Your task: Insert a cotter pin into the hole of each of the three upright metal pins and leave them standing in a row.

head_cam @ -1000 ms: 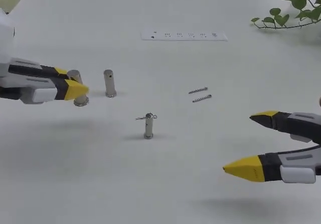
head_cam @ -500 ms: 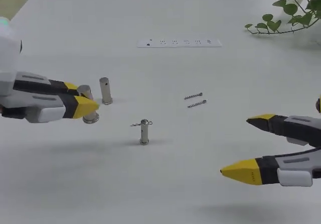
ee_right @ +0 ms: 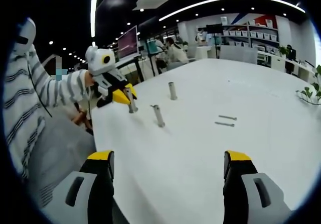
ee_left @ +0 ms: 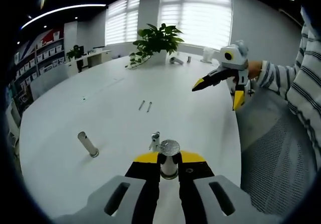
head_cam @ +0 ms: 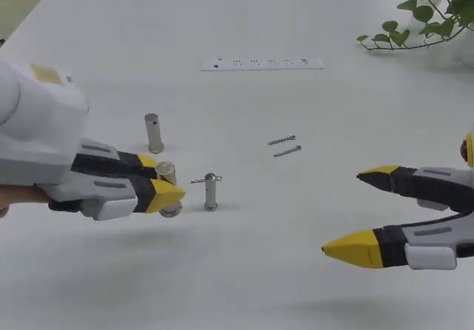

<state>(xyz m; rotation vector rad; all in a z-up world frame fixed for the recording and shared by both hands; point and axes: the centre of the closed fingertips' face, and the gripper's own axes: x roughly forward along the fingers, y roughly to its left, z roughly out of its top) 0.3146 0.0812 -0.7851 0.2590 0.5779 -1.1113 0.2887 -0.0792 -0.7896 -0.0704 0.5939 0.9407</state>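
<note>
My left gripper (head_cam: 169, 185) is shut on a plain upright metal pin (head_cam: 167, 172), whose base sits at table level just left of a second pin (head_cam: 211, 191) that has a cotter pin through its hole. In the left gripper view the held pin (ee_left: 169, 149) stands between the jaws of the left gripper (ee_left: 169, 161). A third plain pin (head_cam: 153, 132) stands farther back. Two loose cotter pins (head_cam: 284, 146) lie mid-table. My right gripper (head_cam: 359, 211) hovers open at the right, holding nothing; its own view shows the jaws of the right gripper (ee_right: 169, 158) wide apart.
A white power strip (head_cam: 261, 64) lies flat at the back of the white table (head_cam: 244, 271). A leafy plant (head_cam: 426, 15) trails over the far right corner. A person's striped sleeve (ee_left: 296, 91) and a mesh chair (ee_left: 276, 163) are beside the table.
My left gripper has carried its pin away from the back pin, rightward and nearer to me, to beside the pin with the cotter. The right gripper has held still.
</note>
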